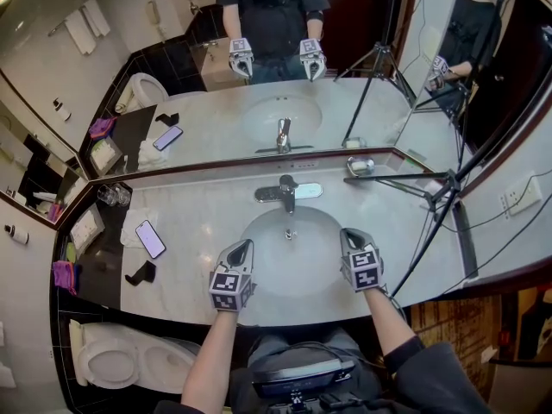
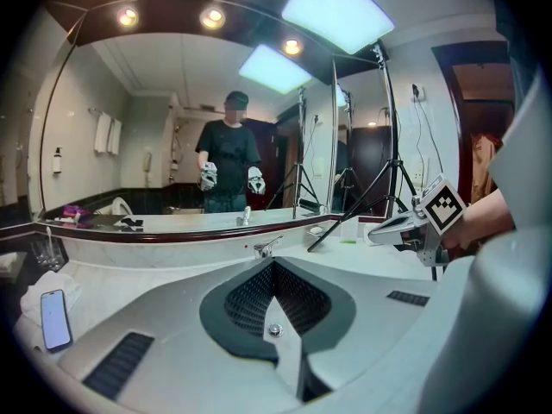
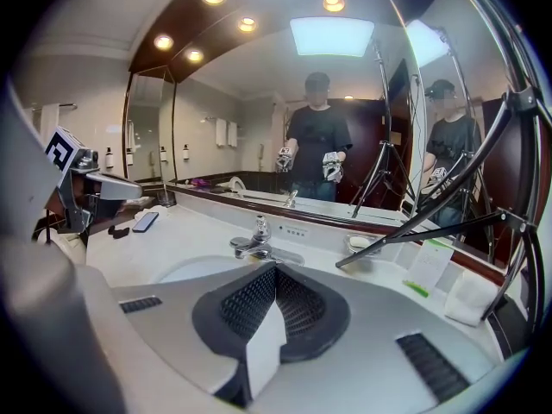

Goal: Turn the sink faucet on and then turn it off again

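Pale marble counter [image 1: 198, 214] holds one chrome lever faucet [image 1: 285, 191] behind the white oval sink basin [image 1: 263, 231]. Two grippers, left gripper [image 1: 244, 248] and right gripper [image 1: 348, 236], hover at the basin's near rim, short of the faucet, jaws closed and empty.

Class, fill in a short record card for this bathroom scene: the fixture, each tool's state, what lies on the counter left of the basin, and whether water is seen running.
Fixture: chrome faucet behind the white sink basin
Left tool: shut, empty, at the basin's near edge
Right tool: shut, empty, apart from the faucet
Counter, left of basin: phone lying on a white cloth
Water: no stream visible
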Motion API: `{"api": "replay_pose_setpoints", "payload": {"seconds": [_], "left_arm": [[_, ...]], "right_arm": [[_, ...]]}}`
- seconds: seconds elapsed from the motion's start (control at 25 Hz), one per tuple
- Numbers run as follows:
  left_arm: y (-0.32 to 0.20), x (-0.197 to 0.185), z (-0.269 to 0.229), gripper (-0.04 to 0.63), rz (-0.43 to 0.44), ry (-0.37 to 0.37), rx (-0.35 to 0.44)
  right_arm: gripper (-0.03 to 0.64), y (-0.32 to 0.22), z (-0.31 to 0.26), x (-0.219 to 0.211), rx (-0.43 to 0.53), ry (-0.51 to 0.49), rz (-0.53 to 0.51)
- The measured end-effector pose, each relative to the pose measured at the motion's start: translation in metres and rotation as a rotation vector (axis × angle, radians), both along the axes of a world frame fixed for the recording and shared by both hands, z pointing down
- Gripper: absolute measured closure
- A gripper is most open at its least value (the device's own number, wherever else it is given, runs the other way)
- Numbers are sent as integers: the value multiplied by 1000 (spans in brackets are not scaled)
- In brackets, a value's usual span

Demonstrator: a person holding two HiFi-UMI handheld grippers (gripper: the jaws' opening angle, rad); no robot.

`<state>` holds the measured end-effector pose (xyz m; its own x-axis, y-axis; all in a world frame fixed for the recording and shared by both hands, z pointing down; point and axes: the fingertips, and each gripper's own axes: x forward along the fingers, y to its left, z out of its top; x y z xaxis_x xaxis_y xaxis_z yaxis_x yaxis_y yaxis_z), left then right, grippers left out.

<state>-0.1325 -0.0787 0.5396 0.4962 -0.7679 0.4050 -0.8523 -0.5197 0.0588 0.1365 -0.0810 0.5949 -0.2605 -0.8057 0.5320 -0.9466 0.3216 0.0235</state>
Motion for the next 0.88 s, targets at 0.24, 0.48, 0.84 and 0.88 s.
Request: {"api": "replay_pose_setpoints", "payload": {"seconds": [0.24,0.48,0.84,0.88], "left_arm": [[-4,0,4,588,-10,-9,-10],[-11,2,7,588,-12,-13,-3],[-20,2,22,588,-29,-6,-30],[-21,2,25,588,-32,-4,-33]], "right_arm": [[595,-13,-6,-12,20,79,-44],[564,-45,-2,-26,57,216,-129],[470,-111,7,-69,173,576,-383],[454,-118,10,-75,182,622,-421]]}}
